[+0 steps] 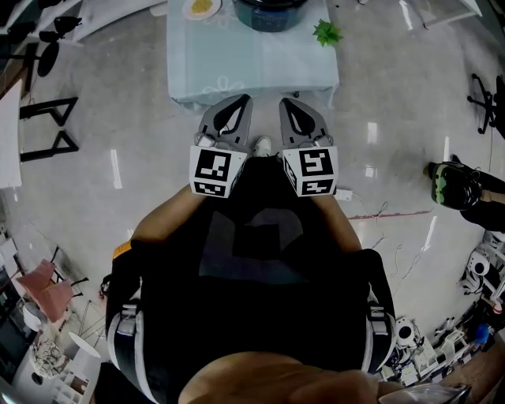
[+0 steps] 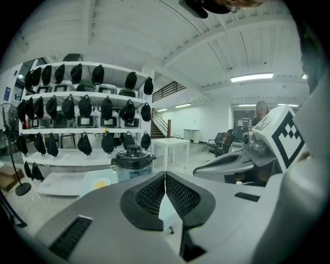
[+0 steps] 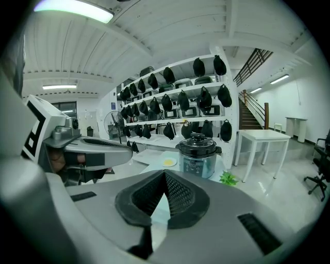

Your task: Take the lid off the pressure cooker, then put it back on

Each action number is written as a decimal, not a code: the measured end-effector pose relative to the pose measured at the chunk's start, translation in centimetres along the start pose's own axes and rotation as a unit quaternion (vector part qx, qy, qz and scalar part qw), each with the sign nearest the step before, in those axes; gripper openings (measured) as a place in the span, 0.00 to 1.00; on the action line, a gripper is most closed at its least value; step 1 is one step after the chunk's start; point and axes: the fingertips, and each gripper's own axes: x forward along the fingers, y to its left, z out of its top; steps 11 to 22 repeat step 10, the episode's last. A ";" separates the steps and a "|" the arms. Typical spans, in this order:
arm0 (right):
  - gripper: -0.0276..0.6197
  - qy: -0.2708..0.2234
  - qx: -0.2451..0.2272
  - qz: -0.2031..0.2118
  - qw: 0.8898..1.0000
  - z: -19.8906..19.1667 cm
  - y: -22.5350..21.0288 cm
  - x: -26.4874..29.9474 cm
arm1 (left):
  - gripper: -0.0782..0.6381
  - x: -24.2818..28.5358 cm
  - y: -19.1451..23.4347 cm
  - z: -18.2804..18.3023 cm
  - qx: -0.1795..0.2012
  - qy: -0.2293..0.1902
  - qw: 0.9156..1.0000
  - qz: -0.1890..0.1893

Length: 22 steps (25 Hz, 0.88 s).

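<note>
Left tongs (image 1: 243, 101) and right tongs (image 1: 286, 102) are pressed together, empty. Arriving unspread at the pressure cooker (image 1: 268, 12) on the table's (image 1: 237, 71) far edge, they'd likely shove it.

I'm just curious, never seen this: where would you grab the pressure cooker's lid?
Likely the raised knob on top of the lid, coming down from above: it stands proud at the centre and looks narrow enough for two jaws, while the lid itself is broad.

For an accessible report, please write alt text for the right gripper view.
The right tool, jaws shut and empty, points at a pressure cooker, lid on, on a table. A plate lies to its left, a green plant to its right; shelves hung with dark items stand behind.
</note>
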 end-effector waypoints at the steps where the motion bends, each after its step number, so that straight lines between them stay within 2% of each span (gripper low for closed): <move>1: 0.07 0.000 0.000 0.000 1.000 0.0 0.0 0.0 | 0.13 0.0 0.0 0.0 0.001 0.000 1.000 0.000; 22: 0.07 0.000 0.001 -0.002 1.000 -0.2 -0.1 0.0 | 0.13 0.0 -0.1 -0.2 0.001 -0.001 1.000 -0.001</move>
